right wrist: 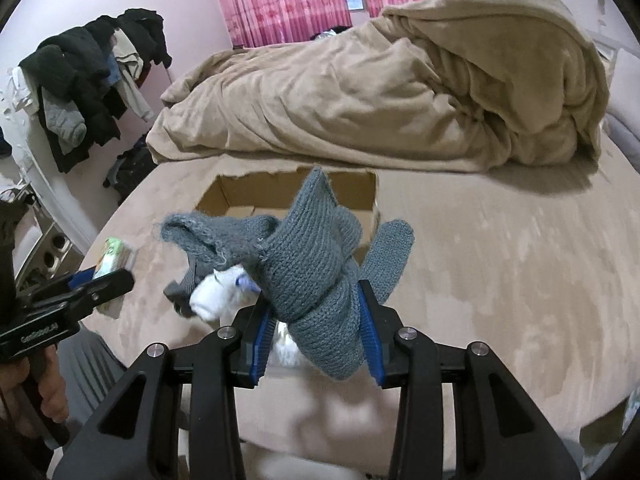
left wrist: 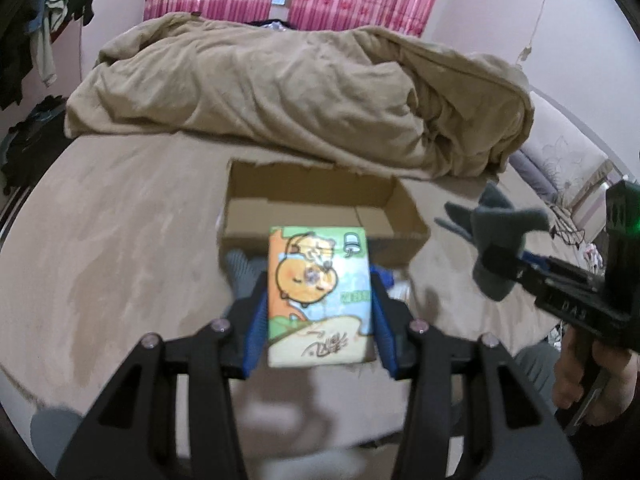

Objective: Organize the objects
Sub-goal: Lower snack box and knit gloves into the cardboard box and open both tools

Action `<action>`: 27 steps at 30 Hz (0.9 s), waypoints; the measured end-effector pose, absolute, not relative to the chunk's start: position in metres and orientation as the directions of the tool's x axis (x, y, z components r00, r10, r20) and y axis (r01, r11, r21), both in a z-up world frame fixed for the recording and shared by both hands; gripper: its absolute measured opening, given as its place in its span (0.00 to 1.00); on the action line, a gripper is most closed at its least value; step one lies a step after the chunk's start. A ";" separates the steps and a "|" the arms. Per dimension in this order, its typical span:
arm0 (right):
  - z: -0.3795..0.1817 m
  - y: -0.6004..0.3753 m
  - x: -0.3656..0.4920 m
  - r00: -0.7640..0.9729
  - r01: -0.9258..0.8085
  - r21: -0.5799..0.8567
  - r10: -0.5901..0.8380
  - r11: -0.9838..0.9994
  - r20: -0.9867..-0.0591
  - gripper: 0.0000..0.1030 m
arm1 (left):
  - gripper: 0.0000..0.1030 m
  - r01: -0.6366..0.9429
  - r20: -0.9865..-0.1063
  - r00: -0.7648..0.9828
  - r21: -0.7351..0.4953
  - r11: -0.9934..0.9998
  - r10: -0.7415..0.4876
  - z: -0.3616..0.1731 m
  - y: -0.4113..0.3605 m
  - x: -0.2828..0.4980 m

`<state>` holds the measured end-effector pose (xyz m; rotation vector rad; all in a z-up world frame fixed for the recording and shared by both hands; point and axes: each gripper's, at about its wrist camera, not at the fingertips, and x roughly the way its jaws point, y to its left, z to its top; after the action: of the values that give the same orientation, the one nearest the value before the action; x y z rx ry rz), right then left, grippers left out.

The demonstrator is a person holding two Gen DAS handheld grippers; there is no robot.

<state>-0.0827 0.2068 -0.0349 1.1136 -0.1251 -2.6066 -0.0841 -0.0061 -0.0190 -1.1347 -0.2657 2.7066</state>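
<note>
My left gripper (left wrist: 318,300) is shut on a tissue pack (left wrist: 318,292) with an orange cartoon animal, held above the bed just in front of an open cardboard box (left wrist: 320,204). My right gripper (right wrist: 316,332) is shut on a grey knitted glove (right wrist: 308,256), held above the bed near the box (right wrist: 232,196). The glove (left wrist: 496,240) and right gripper (left wrist: 520,264) also show at the right of the left wrist view. The tissue pack (right wrist: 114,258) and left gripper (right wrist: 100,276) show at the left of the right wrist view. A white and grey sock bundle (right wrist: 212,292) lies on the bed under the glove.
A rumpled beige duvet (left wrist: 300,92) lies behind the box on the beige bed sheet (left wrist: 120,260). Clothes hang on a rack (right wrist: 88,80) at the left. Pink curtains (right wrist: 280,0) cover the far window. A grey item (left wrist: 240,268) lies beside the box front.
</note>
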 end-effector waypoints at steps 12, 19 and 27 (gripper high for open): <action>-0.037 0.192 -0.157 -0.664 0.260 0.188 -0.316 -0.947 -0.678 0.40 | 0.45 -0.134 -0.673 -0.680 -0.274 -0.952 0.290 -0.037 0.004 -0.183; -0.064 0.180 -0.195 -0.640 0.257 0.209 -0.328 -0.943 -0.695 0.41 | 0.46 -0.116 -0.716 -0.619 -0.323 -0.939 0.322 -0.081 0.007 -0.227; -0.110 0.176 -0.223 -0.574 0.224 0.251 -0.336 -0.942 -0.747 0.43 | 0.55 -0.080 -0.768 -0.575 -0.291 -0.953 0.283 -0.112 0.013 -0.246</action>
<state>-0.2230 0.1758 -0.1104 1.2397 -0.1844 -2.5303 -0.2455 0.0130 -0.1120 -1.3256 -0.3335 2.5978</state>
